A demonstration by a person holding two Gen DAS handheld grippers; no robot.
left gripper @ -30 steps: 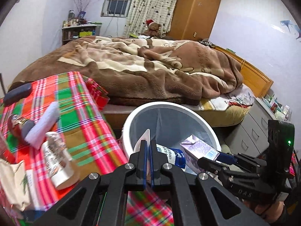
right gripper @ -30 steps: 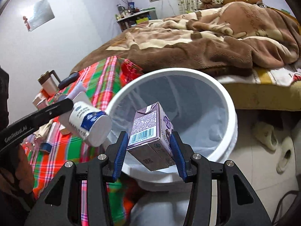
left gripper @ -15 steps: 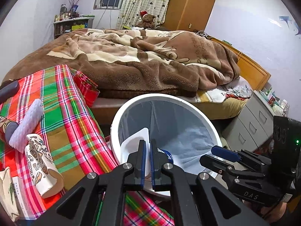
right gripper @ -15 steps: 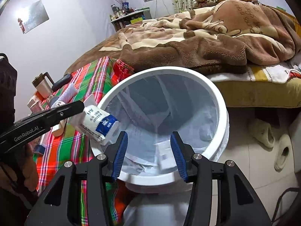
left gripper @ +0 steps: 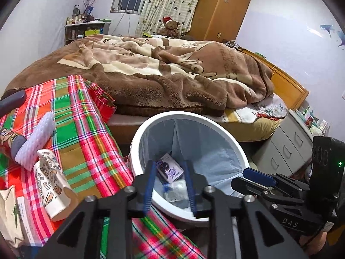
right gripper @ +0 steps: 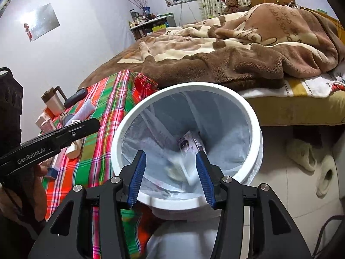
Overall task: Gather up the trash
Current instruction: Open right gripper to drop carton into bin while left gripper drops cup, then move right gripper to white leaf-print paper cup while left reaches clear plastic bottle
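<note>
Tongs of both hands hover over the white trash bin (left gripper: pixel 138 142), empty. Left tongs (left gripper: pixel 170 185) are opening, nothing between the jaws; right tongs (right gripper: pixel 171 177) stand wide. Purple carton (left gripper: pixel 169 169) lies inside the lined bin among other blurred trash. Patterned paper cup (left gripper: pixel 54 185) lies tipped on the plaid-covered desk (left gripper: pixel 86 142) beside the bin.

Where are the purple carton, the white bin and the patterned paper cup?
purple carton (left gripper: pixel 170 168), left wrist view, on its printed top face inside the bin.
white bin (right gripper: pixel 217 87), right wrist view, on the far rim.
patterned paper cup (left gripper: pixel 54 183), left wrist view, on its side wall, lying on the plaid cloth.
</note>
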